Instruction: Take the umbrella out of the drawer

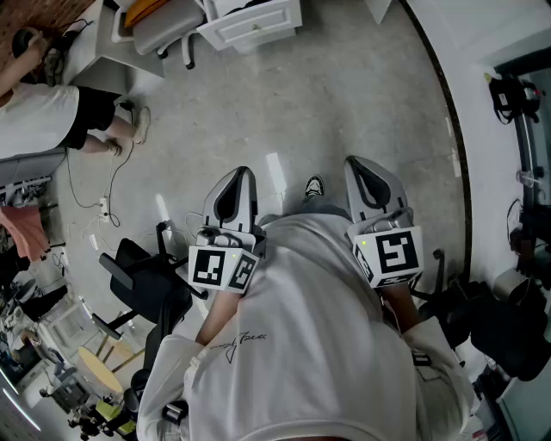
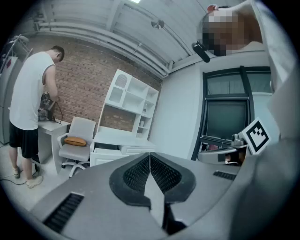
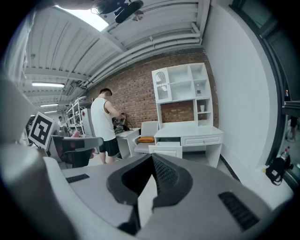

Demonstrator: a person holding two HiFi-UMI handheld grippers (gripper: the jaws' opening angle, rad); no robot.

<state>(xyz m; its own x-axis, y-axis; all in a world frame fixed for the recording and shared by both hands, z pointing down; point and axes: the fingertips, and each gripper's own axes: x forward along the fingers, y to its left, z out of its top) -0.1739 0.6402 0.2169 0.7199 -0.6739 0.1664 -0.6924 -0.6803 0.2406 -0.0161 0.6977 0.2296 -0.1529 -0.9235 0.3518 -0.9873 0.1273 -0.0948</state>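
Observation:
The white desk [image 1: 258, 24] stands far off across the floor, its left drawer [image 3: 166, 149] pulled out. No umbrella shows in any view; the drawer's inside is hidden. My left gripper [image 1: 243, 174] and right gripper [image 1: 355, 164] are held close to my chest, side by side, pointing toward the desk. In the left gripper view the left gripper [image 2: 150, 156] has its pads pressed together with nothing between them. The right gripper [image 3: 152, 161] is likewise shut and empty. From the left gripper view the drawer [image 2: 105, 153] sits low on the desk's left side.
A grey swivel chair [image 1: 164, 30] with an orange cushion [image 2: 75, 140] stands left of the desk. A person in a white shirt [image 1: 47, 116] works at a side table on the left, cables [image 1: 99, 194] on the floor nearby. Black office chairs [image 1: 146, 288] stand close at my left.

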